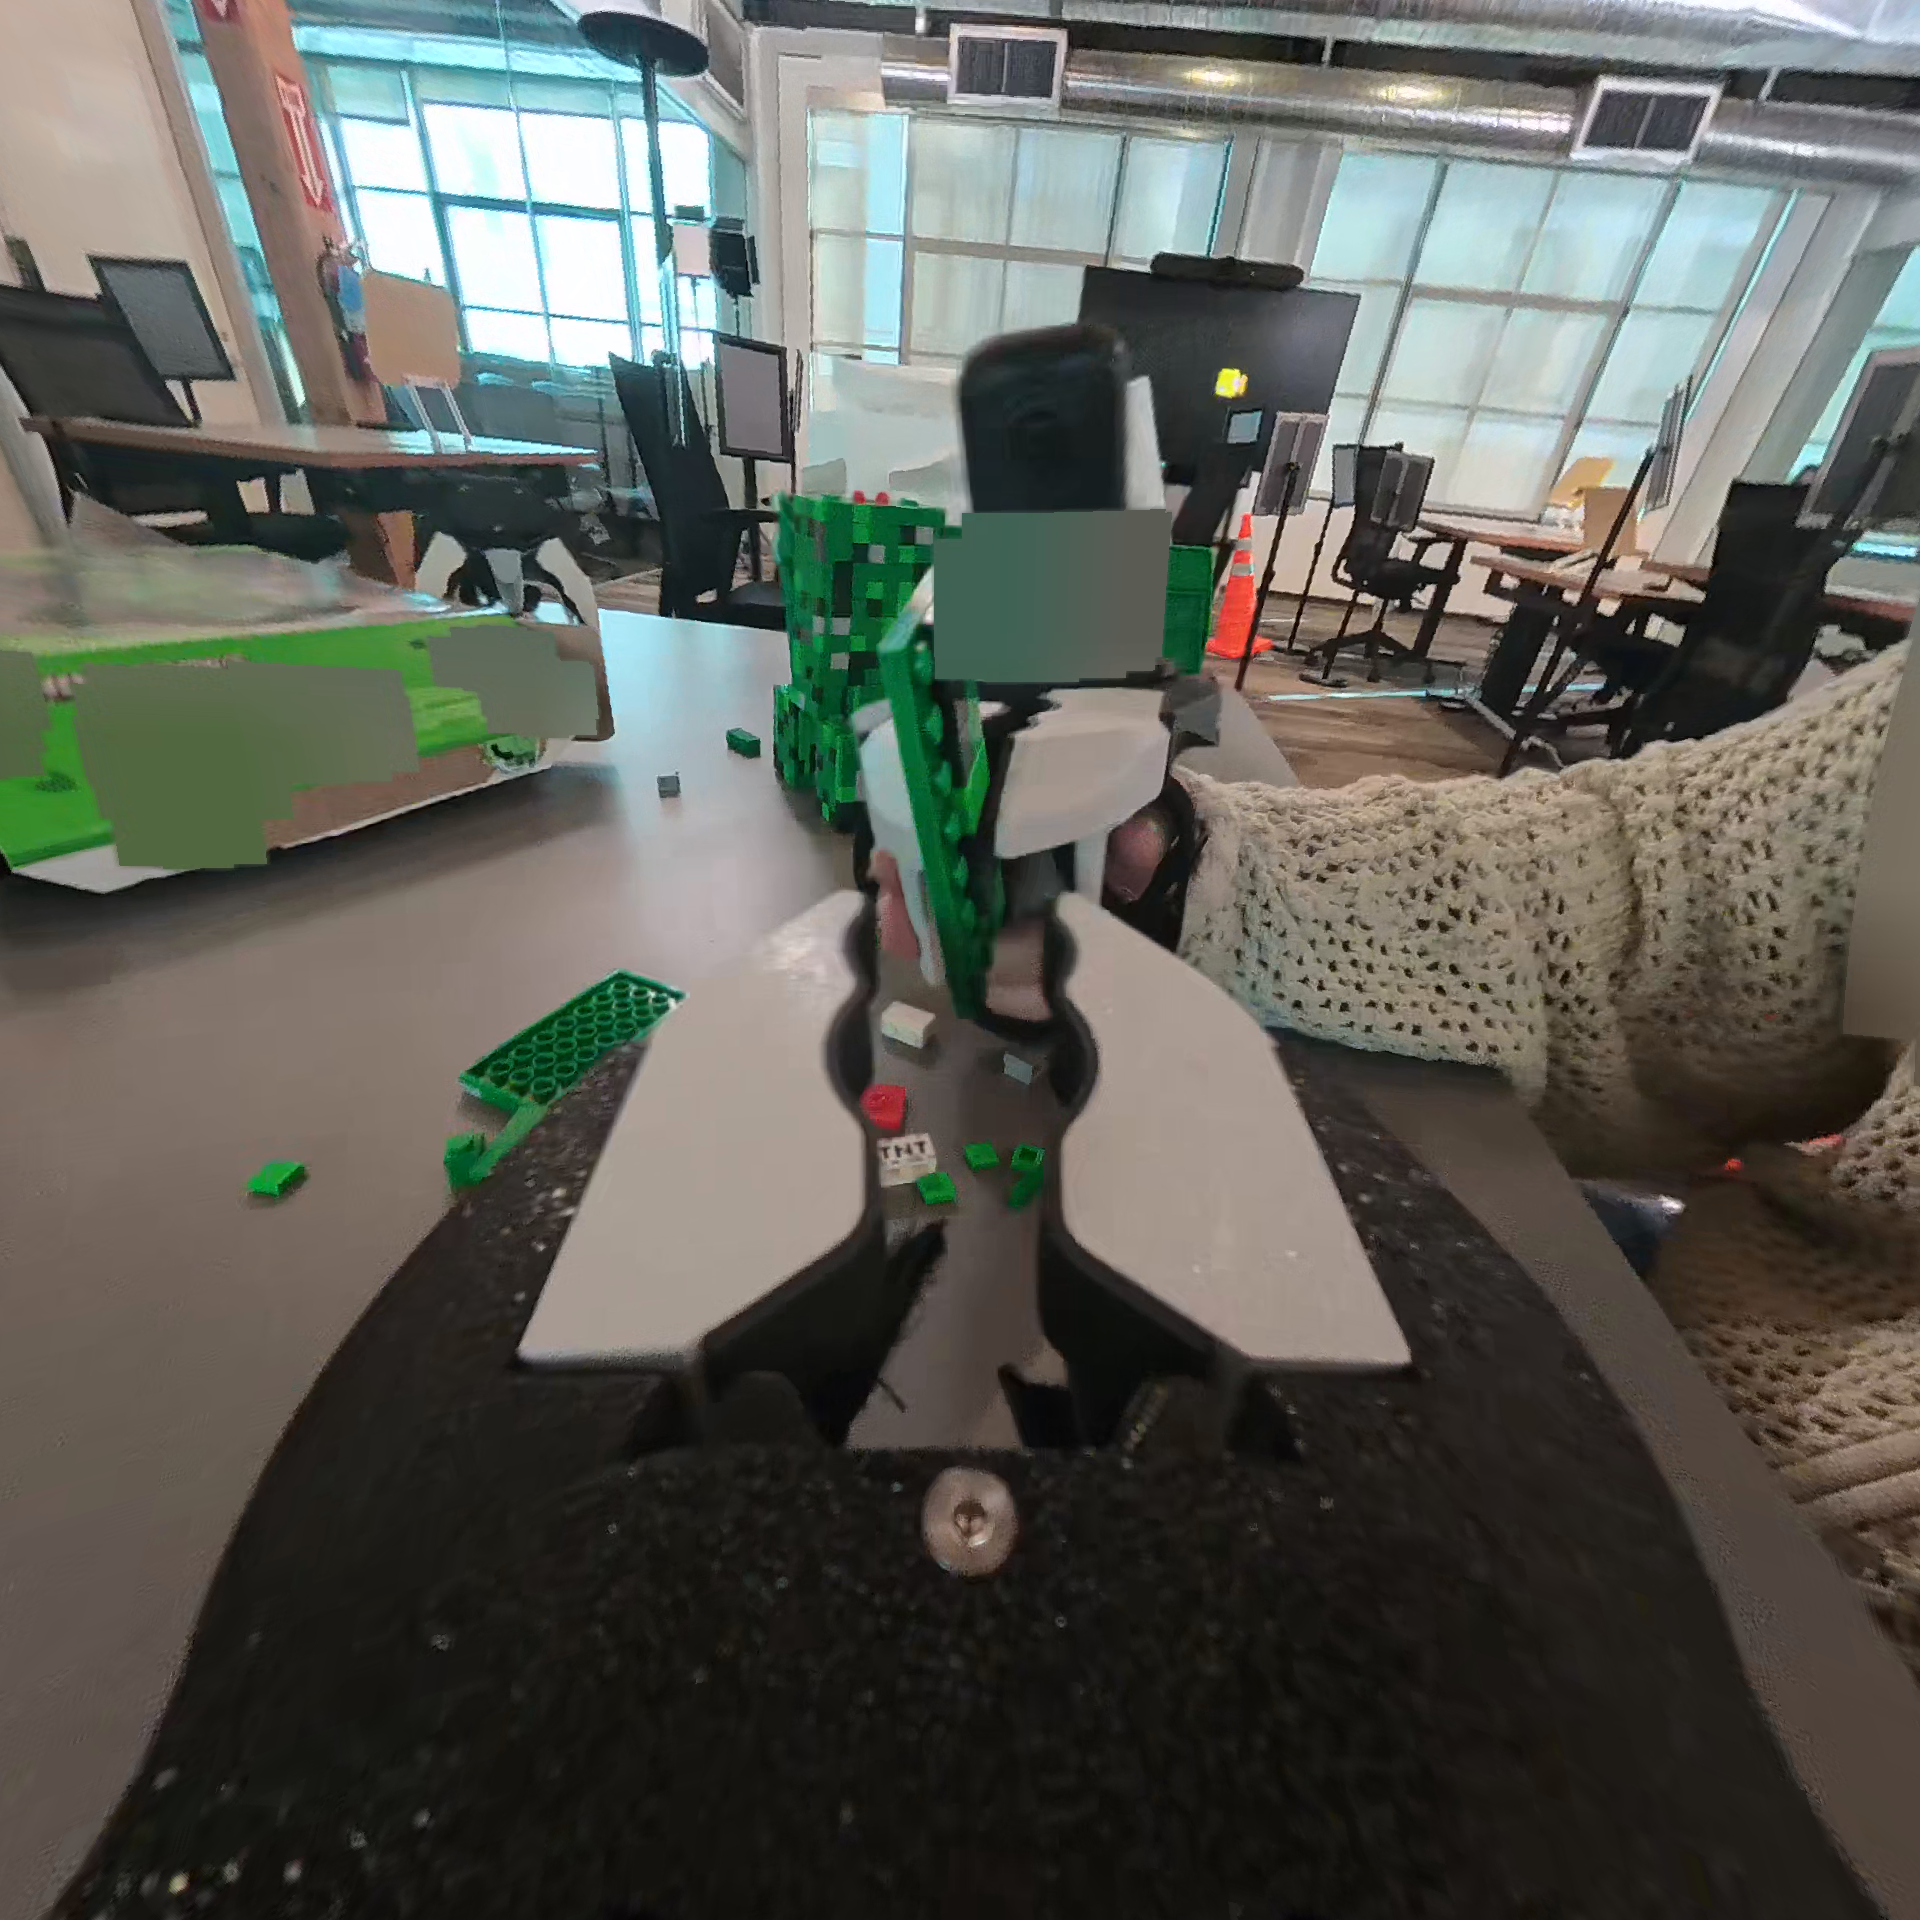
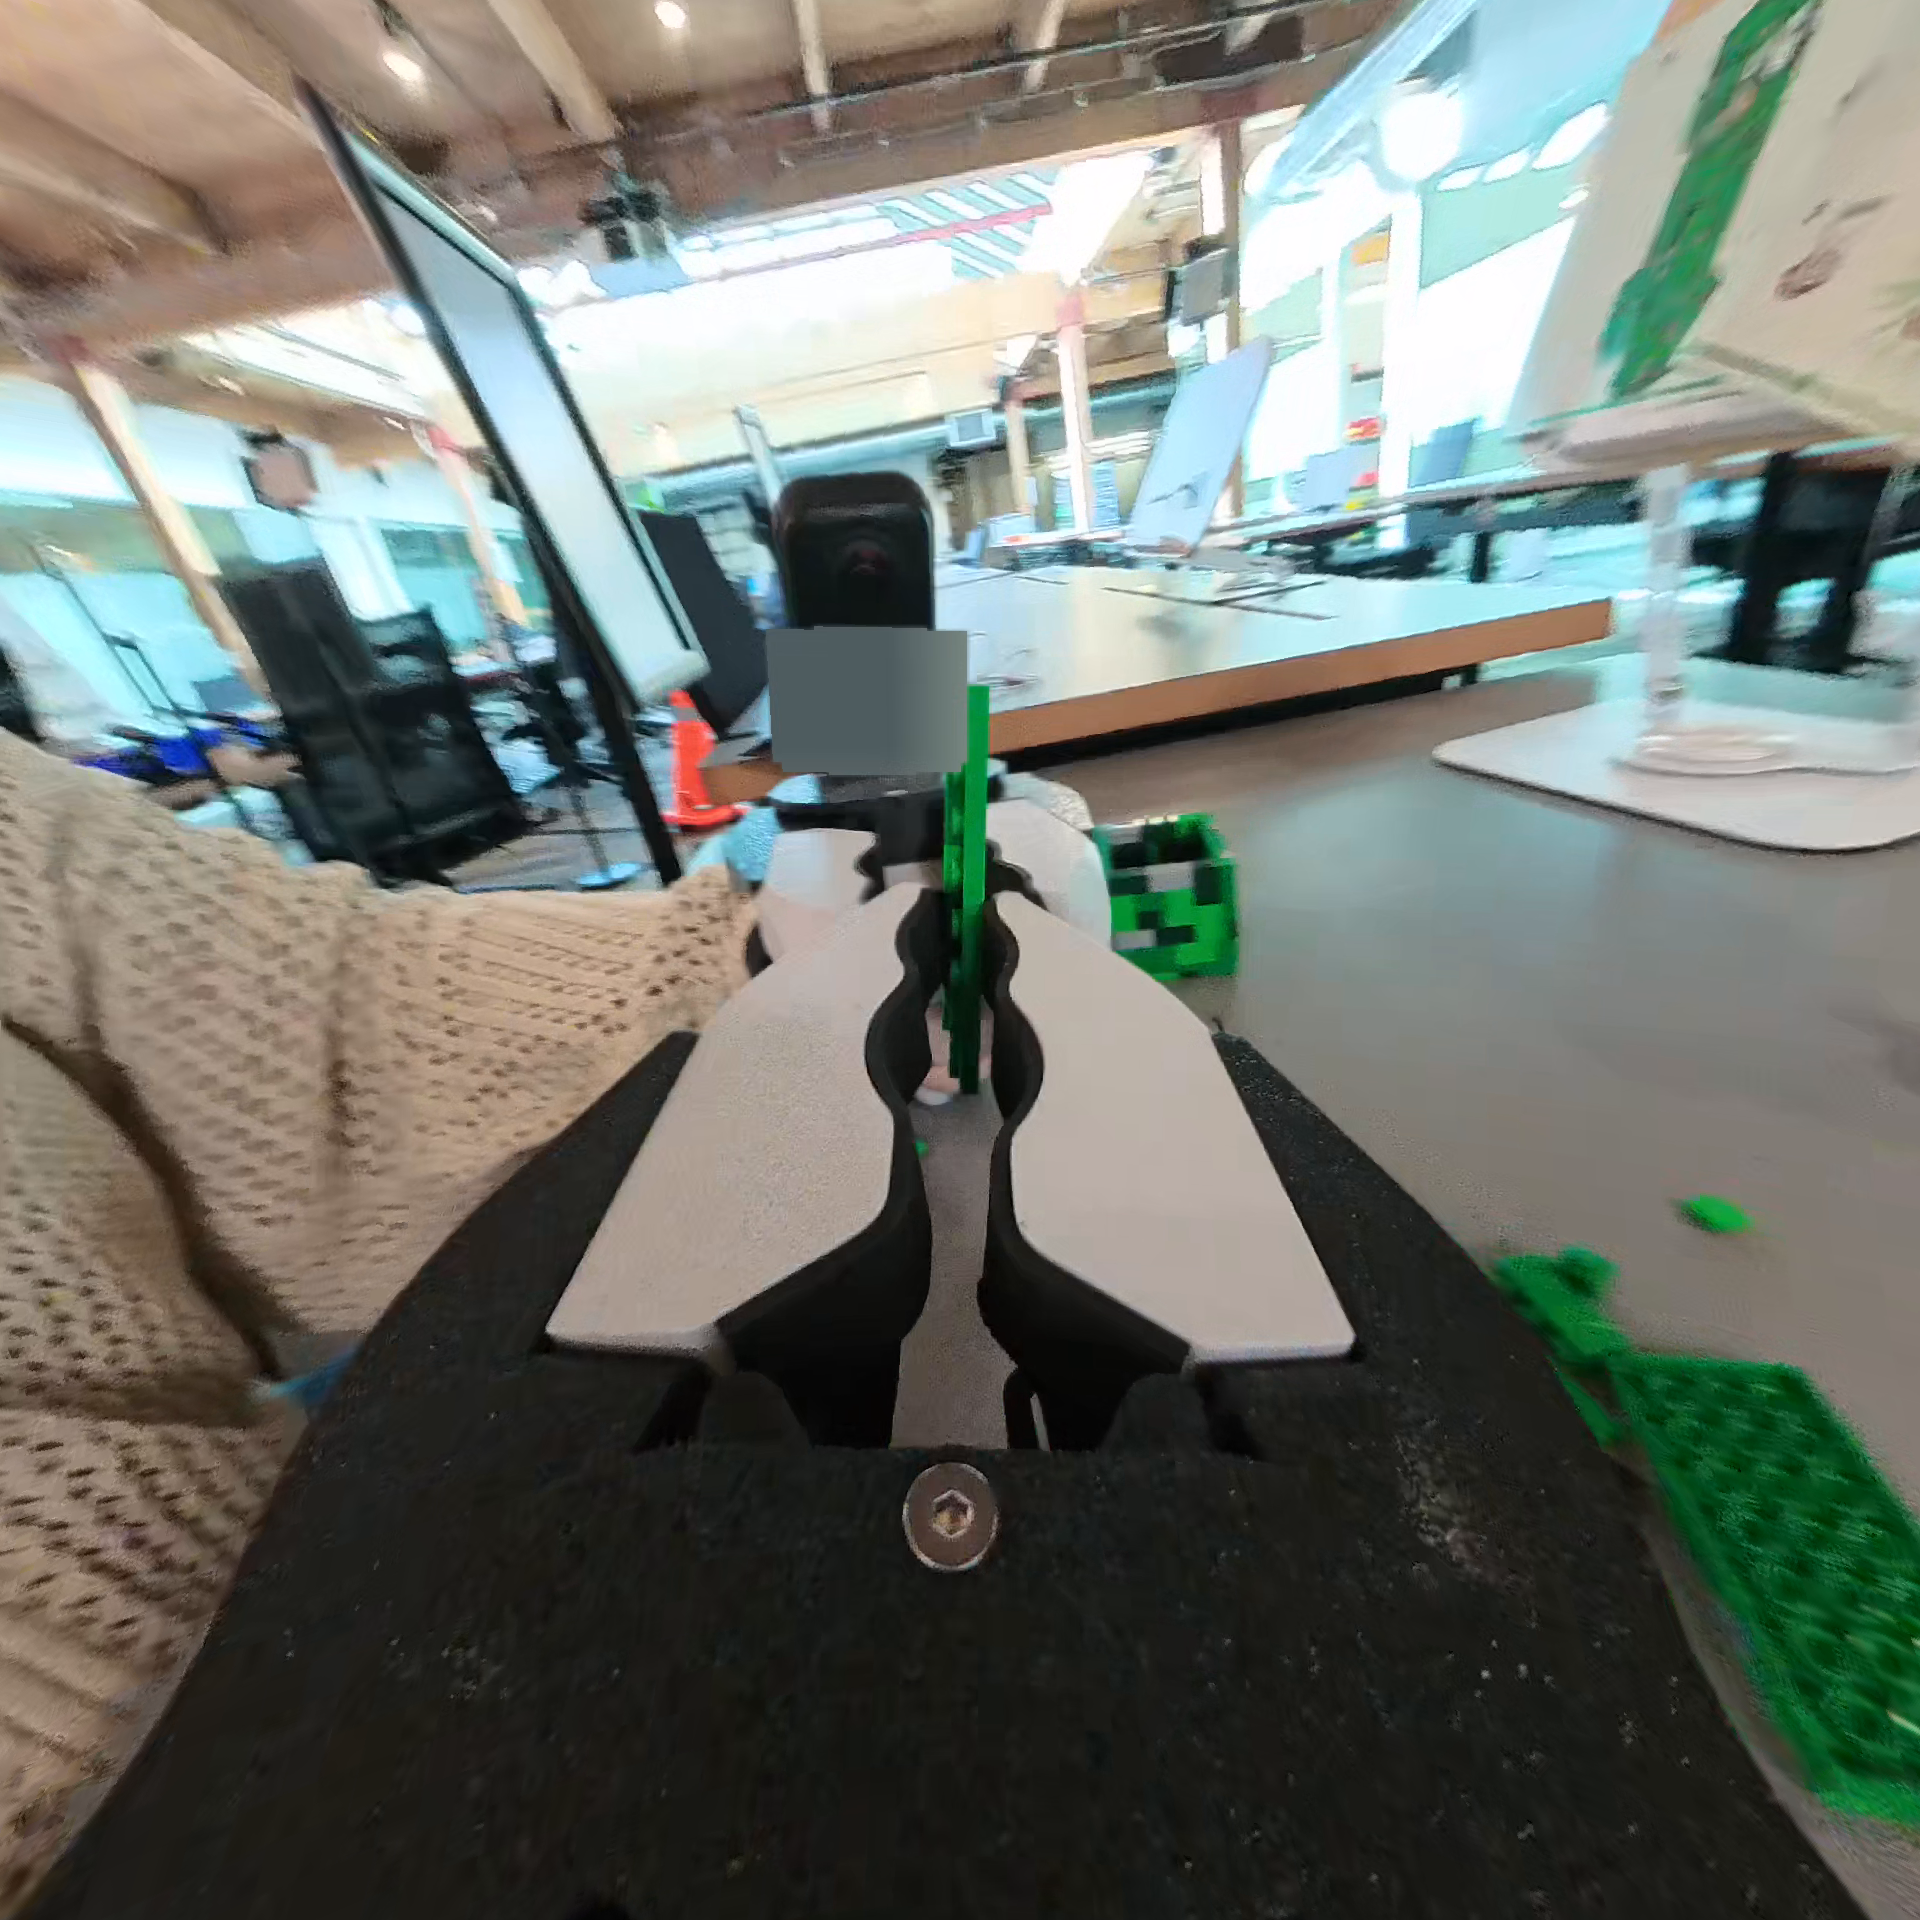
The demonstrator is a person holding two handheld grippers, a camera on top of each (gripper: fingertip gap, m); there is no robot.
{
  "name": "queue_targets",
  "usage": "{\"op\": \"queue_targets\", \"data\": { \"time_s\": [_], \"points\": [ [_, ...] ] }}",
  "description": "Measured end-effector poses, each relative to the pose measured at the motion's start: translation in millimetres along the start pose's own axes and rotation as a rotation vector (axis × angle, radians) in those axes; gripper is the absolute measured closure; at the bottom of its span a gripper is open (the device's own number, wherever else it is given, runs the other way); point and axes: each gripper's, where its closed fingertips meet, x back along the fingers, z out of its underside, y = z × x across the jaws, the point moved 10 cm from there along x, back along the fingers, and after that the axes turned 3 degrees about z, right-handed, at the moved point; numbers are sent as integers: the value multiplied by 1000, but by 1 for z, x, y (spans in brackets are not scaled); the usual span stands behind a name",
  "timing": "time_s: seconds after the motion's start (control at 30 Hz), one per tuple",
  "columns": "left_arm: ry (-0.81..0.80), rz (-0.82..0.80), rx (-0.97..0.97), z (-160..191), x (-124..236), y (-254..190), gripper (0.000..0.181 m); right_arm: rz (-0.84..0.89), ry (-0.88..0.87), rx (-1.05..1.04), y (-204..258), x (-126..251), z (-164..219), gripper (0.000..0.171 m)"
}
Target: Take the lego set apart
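One grey table [image 1: 312, 987] stands in an open office with desks, chairs and tall windows. One boxed-set carton [image 1: 260, 727] lies at its far left. One green block-patterned lego body [image 1: 831, 623] stands upright mid-table. Two green plates are visible: one flat plate [image 1: 571, 1039] lies studs-down on the table; one held plate [image 1: 940, 831] is raised on edge between the grippers. About ten loose small pieces [image 1: 935, 1143] lie scattered; blur prevents an exact count. The right gripper [image 2: 961, 997] is closed narrowly on the held plate. The left gripper [image 1: 966, 997], jaws moderately parted, brackets the plate's lower end; contact cannot be confirmed.
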Motion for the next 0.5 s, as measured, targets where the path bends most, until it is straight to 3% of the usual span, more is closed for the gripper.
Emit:
{"op": "queue_targets", "data": {
  "time_s": [0.07,0.2,0.33,0.5],
  "points": [
    [7,19,-26,0,-2,-3,170,-46,2,-42,0,-4,3,166],
    [28,35,132,0,-2,5,176,47,-11,57,1,-2,2,162],
    [126,-83,293,7,2,18,176,332,-28,444,5,8,-7,137],
    [190,-110,453,13,2,23,176,473,259,867,14,-3,2,107]
  ]
}}
